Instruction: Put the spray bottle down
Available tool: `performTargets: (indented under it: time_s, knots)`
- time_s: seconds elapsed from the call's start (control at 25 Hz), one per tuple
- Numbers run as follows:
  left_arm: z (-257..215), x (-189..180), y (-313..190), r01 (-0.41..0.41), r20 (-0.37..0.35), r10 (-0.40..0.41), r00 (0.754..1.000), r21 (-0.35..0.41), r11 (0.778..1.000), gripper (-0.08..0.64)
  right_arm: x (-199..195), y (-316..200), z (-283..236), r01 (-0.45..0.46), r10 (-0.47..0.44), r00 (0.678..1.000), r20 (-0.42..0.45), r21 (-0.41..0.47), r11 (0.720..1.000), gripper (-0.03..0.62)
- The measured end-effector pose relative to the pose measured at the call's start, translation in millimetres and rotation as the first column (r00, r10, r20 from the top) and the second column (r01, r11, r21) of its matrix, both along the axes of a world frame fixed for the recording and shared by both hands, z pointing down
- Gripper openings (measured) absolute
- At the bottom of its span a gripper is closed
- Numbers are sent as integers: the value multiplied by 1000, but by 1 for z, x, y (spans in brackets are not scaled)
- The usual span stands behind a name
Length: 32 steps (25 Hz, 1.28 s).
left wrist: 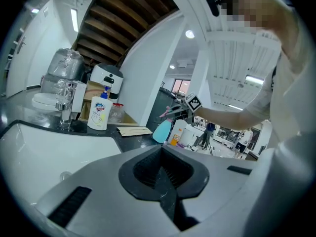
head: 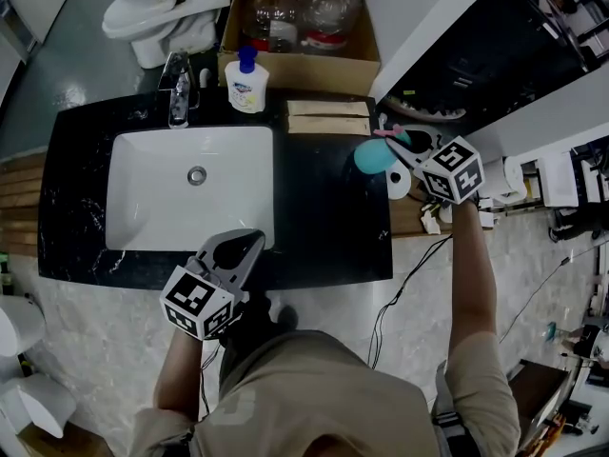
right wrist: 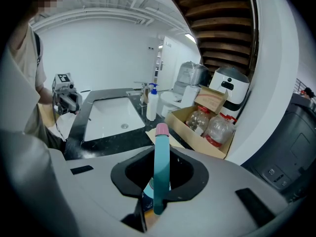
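The spray bottle (head: 369,156) is teal with a pink nozzle and stands upright at the right end of the black countertop (head: 324,227). My right gripper (head: 398,150) is shut on its spray head. In the right gripper view the teal trigger head with its pink tip (right wrist: 161,157) rises between the jaws. Whether the bottle's base touches the counter I cannot tell. My left gripper (head: 249,242) hovers over the counter's front edge by the white sink (head: 143,208). Its jaws (left wrist: 170,196) are shut with nothing in them. From there the bottle (left wrist: 162,130) shows far off to the right.
A hand-soap pump bottle (head: 246,82) and a chrome faucet (head: 177,89) stand behind the sink. Folded paper (head: 328,117) lies at the back of the counter. A cardboard box (head: 300,60) of water bottles and a toilet (head: 157,12) are beyond. A white roll (head: 399,181) sits by the bottle.
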<state>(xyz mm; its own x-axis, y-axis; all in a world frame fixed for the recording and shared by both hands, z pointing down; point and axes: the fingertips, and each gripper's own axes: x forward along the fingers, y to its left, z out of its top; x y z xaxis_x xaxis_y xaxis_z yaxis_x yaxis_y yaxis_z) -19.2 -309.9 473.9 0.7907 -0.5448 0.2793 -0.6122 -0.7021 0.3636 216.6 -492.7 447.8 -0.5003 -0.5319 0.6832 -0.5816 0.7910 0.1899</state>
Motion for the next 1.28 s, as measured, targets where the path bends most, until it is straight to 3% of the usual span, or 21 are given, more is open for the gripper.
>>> performTargets:
  time_s: [0.56, 1.0, 1.28]
  knots:
    - [5, -4, -3, -1, -7, 1, 1000, -10, 1000, 9, -14, -13, 3, 116, -116, 990, 80, 9, 993, 61]
    - [7, -7, -4, 6, -5, -6, 1000, -15, 1000, 9, -13, -22, 4, 121, -116, 975, 189, -17, 992, 61]
    - [8, -6, -4, -5, -7, 5, 1000, -16, 1000, 9, -14, -22, 5, 131, -126, 978, 167, -14, 991, 61]
